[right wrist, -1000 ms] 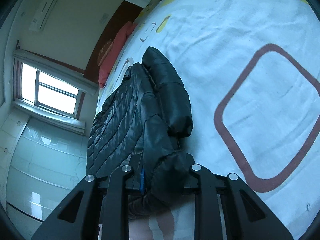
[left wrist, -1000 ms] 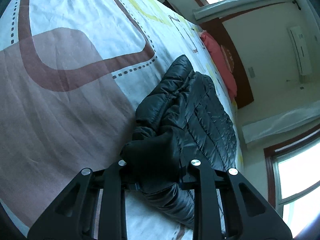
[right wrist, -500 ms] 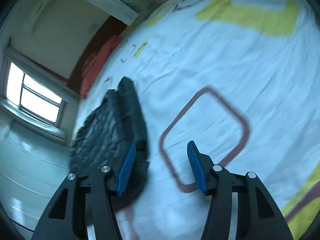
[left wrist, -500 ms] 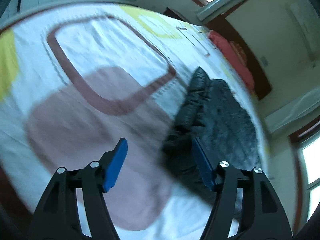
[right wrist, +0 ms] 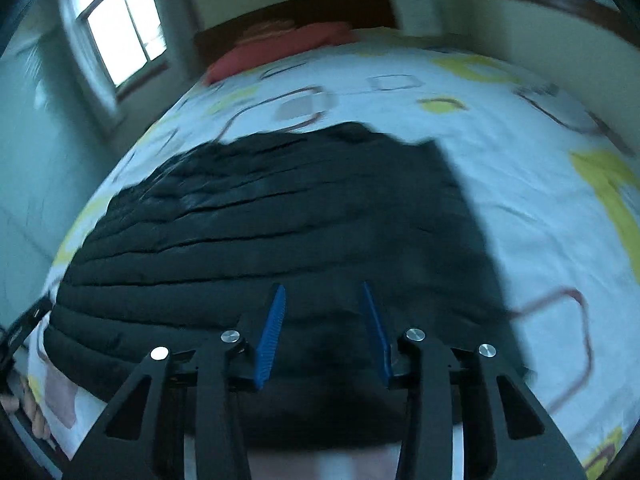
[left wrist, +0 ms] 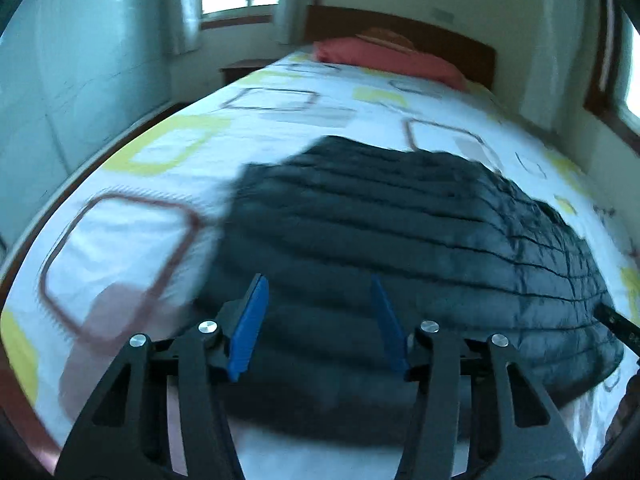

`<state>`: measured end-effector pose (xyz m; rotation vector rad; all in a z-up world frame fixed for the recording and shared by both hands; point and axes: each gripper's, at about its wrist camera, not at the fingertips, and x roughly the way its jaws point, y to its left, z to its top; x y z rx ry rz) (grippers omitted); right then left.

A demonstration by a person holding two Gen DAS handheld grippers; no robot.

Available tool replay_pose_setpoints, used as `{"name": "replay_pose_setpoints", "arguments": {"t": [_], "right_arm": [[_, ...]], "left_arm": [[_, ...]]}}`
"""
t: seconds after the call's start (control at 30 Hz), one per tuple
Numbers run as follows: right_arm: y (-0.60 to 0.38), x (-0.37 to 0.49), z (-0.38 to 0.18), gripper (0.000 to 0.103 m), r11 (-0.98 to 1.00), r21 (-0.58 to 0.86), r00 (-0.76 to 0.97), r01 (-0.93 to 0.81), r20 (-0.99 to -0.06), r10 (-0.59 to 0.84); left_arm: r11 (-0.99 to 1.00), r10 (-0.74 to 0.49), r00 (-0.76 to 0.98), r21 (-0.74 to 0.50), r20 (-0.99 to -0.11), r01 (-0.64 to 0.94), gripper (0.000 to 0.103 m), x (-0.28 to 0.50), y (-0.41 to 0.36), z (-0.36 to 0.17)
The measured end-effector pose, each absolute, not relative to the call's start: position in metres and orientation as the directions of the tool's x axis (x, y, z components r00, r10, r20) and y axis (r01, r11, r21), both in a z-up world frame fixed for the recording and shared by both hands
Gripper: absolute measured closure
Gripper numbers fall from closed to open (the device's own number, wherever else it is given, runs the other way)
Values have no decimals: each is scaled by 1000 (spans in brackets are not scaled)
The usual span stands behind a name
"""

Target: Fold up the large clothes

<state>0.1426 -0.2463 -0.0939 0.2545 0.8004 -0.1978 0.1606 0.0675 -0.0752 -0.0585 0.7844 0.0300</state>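
Right now the black puffer jacket (left wrist: 400,232) lies spread across the bed (left wrist: 280,128), quilted back up, likely laid flat for another fold. Both claws hang above its near edge, left claw (left wrist: 318,320) and right claw (right wrist: 322,328) empty, jaws apart but closing. A red pillow (left wrist: 384,60) sits by the wooden headboard (left wrist: 400,28).

Both grippers let go of the jacket

The left gripper (left wrist: 318,292) and right gripper (right wrist: 322,300) released the black jacket (left wrist: 420,232), lifted clear, rolled level, jaws now closing empty.
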Motion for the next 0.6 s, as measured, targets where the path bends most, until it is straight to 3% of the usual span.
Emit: {"name": "replay_pose_setpoints", "arguments": {"t": [0.3, 0.43, 0.5, 0.6], "right_arm": [[-191, 216, -120, 64, 983, -3, 623, 185, -773, -120], [-190, 223, -136, 63, 982, -7, 604, 187, -788, -120], [-192, 223, -128, 64, 982, 11, 593, 190, -798, -106], [-197, 225, -112, 64, 976, 44, 622, 214, -776, -101]], "left_arm": [[990, 118, 658, 138, -744, -21, 70, 221, 9, -115], [988, 118, 660, 153, -742, -4, 75, 220, 3, -130], [987, 115, 663, 163, -740, 10, 84, 219, 0, -124], [994, 82, 676, 114, -732, 2, 85, 219, 0, -106]]}}
